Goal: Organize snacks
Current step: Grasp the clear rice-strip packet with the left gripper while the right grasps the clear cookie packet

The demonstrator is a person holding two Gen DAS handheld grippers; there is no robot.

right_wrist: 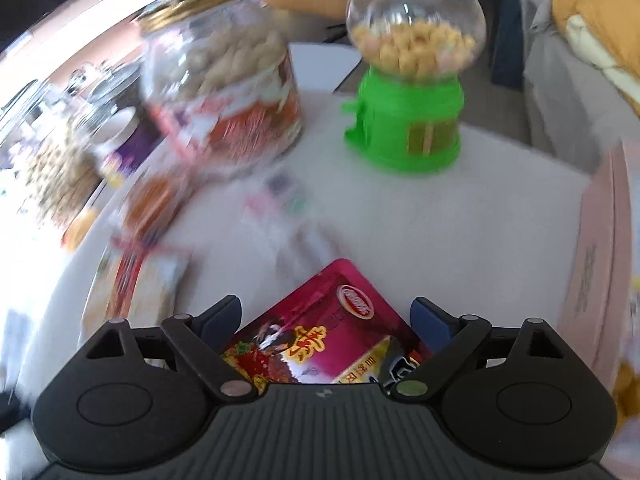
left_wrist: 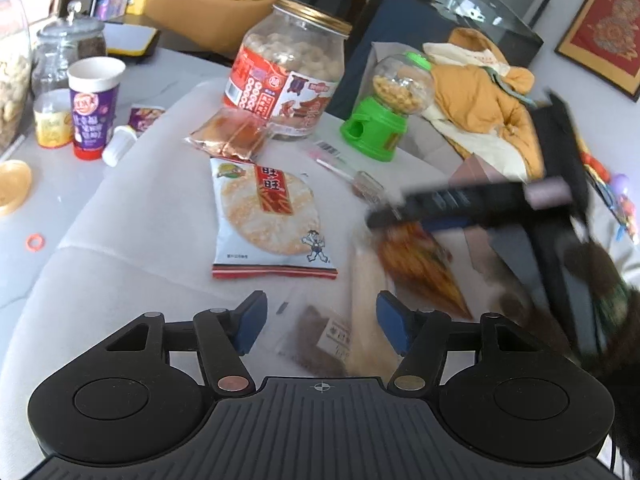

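The left gripper (left_wrist: 320, 326) hangs low over the pale tabletop (left_wrist: 140, 216) with its jaws well apart and nothing clamped. Between its blue pads lies a small clear packet of something brown (left_wrist: 320, 340), flat on the tabletop, and the pads do not press on it. My guess is that this packet is the left hand's next pick, since the jaws straddle it.

Just beyond it lies a rice cracker packet (left_wrist: 269, 218), flat and face up, its long axis running away from the gripper, the red sealed hem nearest and the top pointing toward the big snack jar (left_wrist: 289, 70). A smaller clear packet of orange-brown snacks (left_wrist: 230, 136) lies between the two, close to the jar's foot. Right of the jar stands a green candy dispenser (left_wrist: 386, 106), upright.

The right gripper (right_wrist: 326, 320) is also wide open and holds nothing. A magenta snack packet (right_wrist: 320, 332) lies flat under it, tilted, one corner pointing away toward the dispenser; its near end is hidden by the gripper body. The pads stand clear on either side. A pink box (right_wrist: 592, 264) sits at the right, possibly where the loose packets belong.
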